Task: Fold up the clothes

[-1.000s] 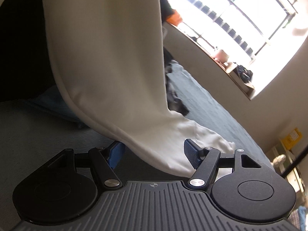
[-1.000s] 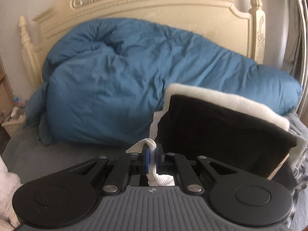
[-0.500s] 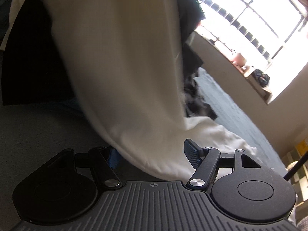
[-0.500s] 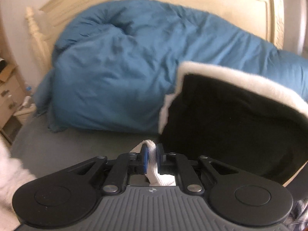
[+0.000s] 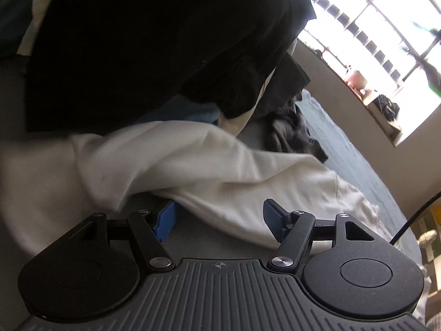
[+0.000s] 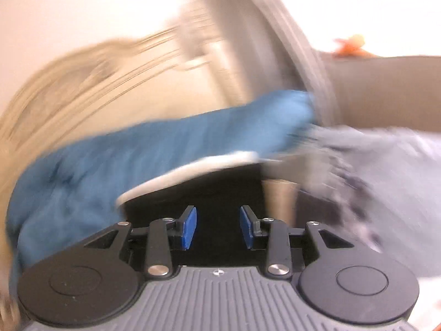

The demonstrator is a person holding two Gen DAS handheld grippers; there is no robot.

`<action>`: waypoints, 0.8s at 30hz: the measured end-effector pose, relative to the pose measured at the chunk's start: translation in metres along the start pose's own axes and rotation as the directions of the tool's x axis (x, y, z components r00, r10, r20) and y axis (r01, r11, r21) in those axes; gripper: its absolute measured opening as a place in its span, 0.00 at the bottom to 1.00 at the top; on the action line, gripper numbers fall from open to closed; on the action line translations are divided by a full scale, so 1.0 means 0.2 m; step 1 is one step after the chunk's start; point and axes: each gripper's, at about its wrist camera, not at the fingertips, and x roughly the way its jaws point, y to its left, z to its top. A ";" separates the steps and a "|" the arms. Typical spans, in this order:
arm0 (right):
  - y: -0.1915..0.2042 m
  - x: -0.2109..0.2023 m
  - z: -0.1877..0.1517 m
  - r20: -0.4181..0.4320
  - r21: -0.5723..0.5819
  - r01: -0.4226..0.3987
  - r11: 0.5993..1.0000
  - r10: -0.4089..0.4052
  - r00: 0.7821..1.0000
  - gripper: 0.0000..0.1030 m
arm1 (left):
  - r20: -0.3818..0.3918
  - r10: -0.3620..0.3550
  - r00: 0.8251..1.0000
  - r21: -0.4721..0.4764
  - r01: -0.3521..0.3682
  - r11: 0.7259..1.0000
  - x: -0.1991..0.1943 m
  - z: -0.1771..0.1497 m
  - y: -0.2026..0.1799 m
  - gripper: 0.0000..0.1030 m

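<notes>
The white garment (image 5: 209, 165) has dropped from hanging and is now lying on the grey bed (image 5: 344, 160). The right claw (image 6: 217, 227) is opening, gripping nothing; the left claw (image 5: 220, 218) is gaping wide, straddling the garment's edge. A black garment (image 5: 143, 44) is looming at twelve o'clock, a bright window (image 5: 380, 27) at two.

Home bedroom: bed (image 5: 358, 165), blue duvet (image 6: 165, 160), headboard (image 6: 69, 82).

Motion smears the right wrist view — blue duvet (image 6: 143, 162) and headboard (image 6: 82, 82) lose all detail.

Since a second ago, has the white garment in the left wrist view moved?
Yes. The white garment hung upright in front of the window; now it has dropped flat across the grey bed.
</notes>
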 end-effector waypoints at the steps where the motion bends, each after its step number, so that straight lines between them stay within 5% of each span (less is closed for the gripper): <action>1: -0.04 -0.03 -0.04 -0.016 0.020 0.025 0.999 -0.025 1.000 0.36 | -0.011 -0.001 1.000 0.012 0.001 1.000 -0.03 0.00 0.02 0.65; 4: -0.16 -0.10 -0.18 -0.068 0.077 0.102 0.992 -0.097 0.993 0.36 | -0.024 0.013 1.000 0.054 -0.011 0.998 -0.11 0.00 0.08 0.65; 12: -0.26 0.13 -0.57 -0.279 0.298 0.116 0.947 -0.030 0.960 0.36 | 0.000 0.055 0.999 0.149 -0.054 0.987 -0.24 0.02 0.12 0.65; 17: -0.19 0.13 -0.67 -0.256 0.403 0.060 0.913 0.049 0.965 0.36 | 0.047 0.065 0.997 0.247 -0.075 0.966 -0.30 0.03 0.07 0.65; 24: -0.10 0.03 -0.72 -0.211 0.418 0.058 0.907 0.035 0.977 0.36 | 0.112 0.037 0.993 0.313 -0.071 0.947 -0.33 0.10 0.02 0.65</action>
